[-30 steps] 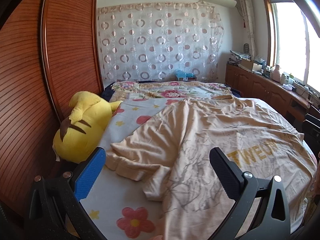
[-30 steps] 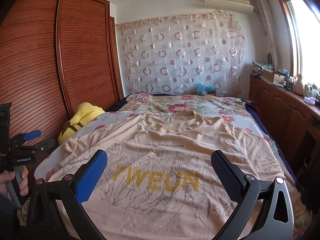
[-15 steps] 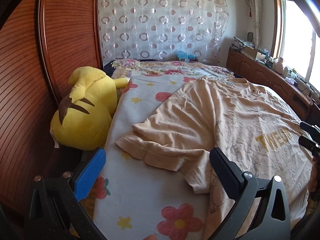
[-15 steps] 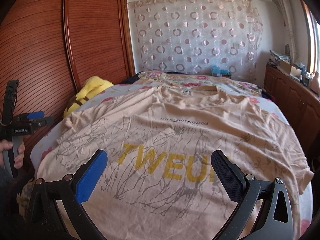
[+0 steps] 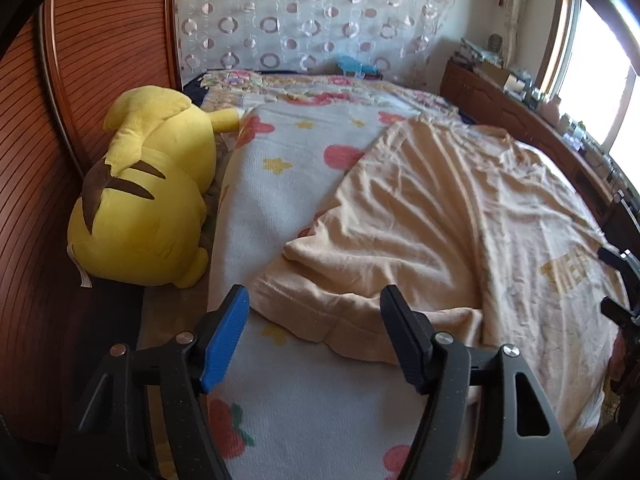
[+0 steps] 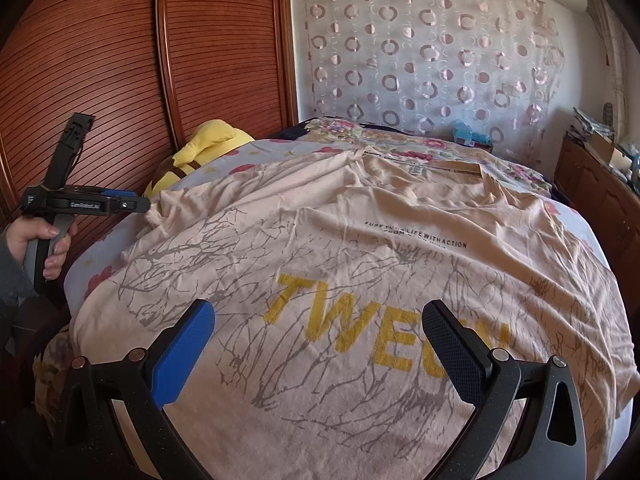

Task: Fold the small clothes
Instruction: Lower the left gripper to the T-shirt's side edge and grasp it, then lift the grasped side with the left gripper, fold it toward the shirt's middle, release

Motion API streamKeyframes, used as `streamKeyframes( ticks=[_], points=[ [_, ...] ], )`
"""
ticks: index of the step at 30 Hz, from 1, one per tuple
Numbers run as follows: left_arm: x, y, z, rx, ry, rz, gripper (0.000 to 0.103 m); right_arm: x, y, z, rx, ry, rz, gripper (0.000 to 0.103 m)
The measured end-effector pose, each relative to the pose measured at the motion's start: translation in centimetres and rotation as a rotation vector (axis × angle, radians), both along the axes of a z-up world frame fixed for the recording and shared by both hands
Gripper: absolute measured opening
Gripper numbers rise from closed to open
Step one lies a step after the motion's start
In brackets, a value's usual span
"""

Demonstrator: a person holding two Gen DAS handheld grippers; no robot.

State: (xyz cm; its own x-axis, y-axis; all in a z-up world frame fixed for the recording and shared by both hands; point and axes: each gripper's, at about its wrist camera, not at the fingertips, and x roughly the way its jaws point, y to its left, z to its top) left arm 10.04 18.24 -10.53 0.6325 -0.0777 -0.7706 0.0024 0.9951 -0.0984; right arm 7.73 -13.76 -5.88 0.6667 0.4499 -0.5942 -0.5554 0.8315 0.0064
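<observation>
Peach cloth: a T-shirt [image 6: 400, 264] lies spread face up over the bed [image 5: 280, 208], yellow "TWEU…" letters and grey branch print across its chest, a small black line of text above them.
Landmark: the T-shirt; every place below is told from it.
Sleeve [image 5: 340, 280]: at the T-shirt's left edge, creased and partly folded over on itself, lying on the flowered sheet.
Left gripper [image 5: 314, 320]: just short of that sleeve's hem, pointing down at it; its jaws have just been closing and stand partly spread, the sleeve edge showing in the gap between them, whether the pads touch the cloth cannot be told.
Left fingers: one blue [image 5: 224, 336], one black; no cloth is pinched.
Hand [image 6: 38, 240]: to the left of the T-shirt in the right wrist view, wrapped round the left gripper's handle, a grey sleeve cuff below it.
Right gripper [image 6: 320, 344]: over the T-shirt's lower chest, near the yellow letters; jaws wide apart, nothing between the pads.
Plush [image 5: 148, 192]: yellow with brown stripes, left of the T-shirt, apart from it, against the wardrobe [image 5: 48, 128].
Curtain [image 6: 432, 60]: beyond the T-shirt's collar, at the bed's far end, ring pattern.
Cabinet [image 6: 600, 192]: right of the T-shirt, along the window wall.
</observation>
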Motion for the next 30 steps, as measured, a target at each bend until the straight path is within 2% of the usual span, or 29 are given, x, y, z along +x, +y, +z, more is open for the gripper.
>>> streamKeyframes(
  ticks=[4,8,10,11,12,14,17,19,25,30],
  points=[
    [0.7,-0.1,-1.2,0.025,0.052,0.002,0.068,0.4,0.4,-0.3,-0.009,0.006,0.018,0.103],
    [0.5,-0.5,-1.3,0.053,0.038,-0.012,0.061,0.8,0.8,-0.8,-0.016,0.015,0.031,0.103],
    [0.6,-0.6,-1.1,0.048,0.03,-0.024,0.052,0.9,0.8,-0.9,-0.014,0.025,0.032,0.103],
    [0.7,-0.6,-1.0,0.046,0.029,-0.031,0.045,1.1,0.7,-0.9,-0.013,0.028,0.035,0.103],
    [0.9,-0.5,-0.9,0.042,0.028,-0.034,0.028,1.2,0.7,-0.9,-0.012,0.034,0.035,0.103],
    [1.3,-0.2,-0.7,0.0,0.031,-0.05,0.009,1.5,0.7,-1.0,-0.01,0.049,0.028,0.103],
    [1.2,-0.9,0.0,0.053,0.006,-0.054,0.007,1.4,0.5,-1.3,0.009,0.058,0.034,0.103],
    [0.7,-1.0,1.7,0.044,-0.036,-0.046,0.007,1.3,0.4,-1.2,0.016,0.051,0.022,0.103],
    [0.0,-3.5,8.4,0.053,-0.172,-0.109,0.007,1.4,0.1,-1.3,0.031,0.063,0.022,0.103],
    [0.9,-6.8,12.2,0.058,-0.231,-0.189,0.007,1.3,-0.5,-1.2,0.051,0.062,0.011,0.103]
  ],
)
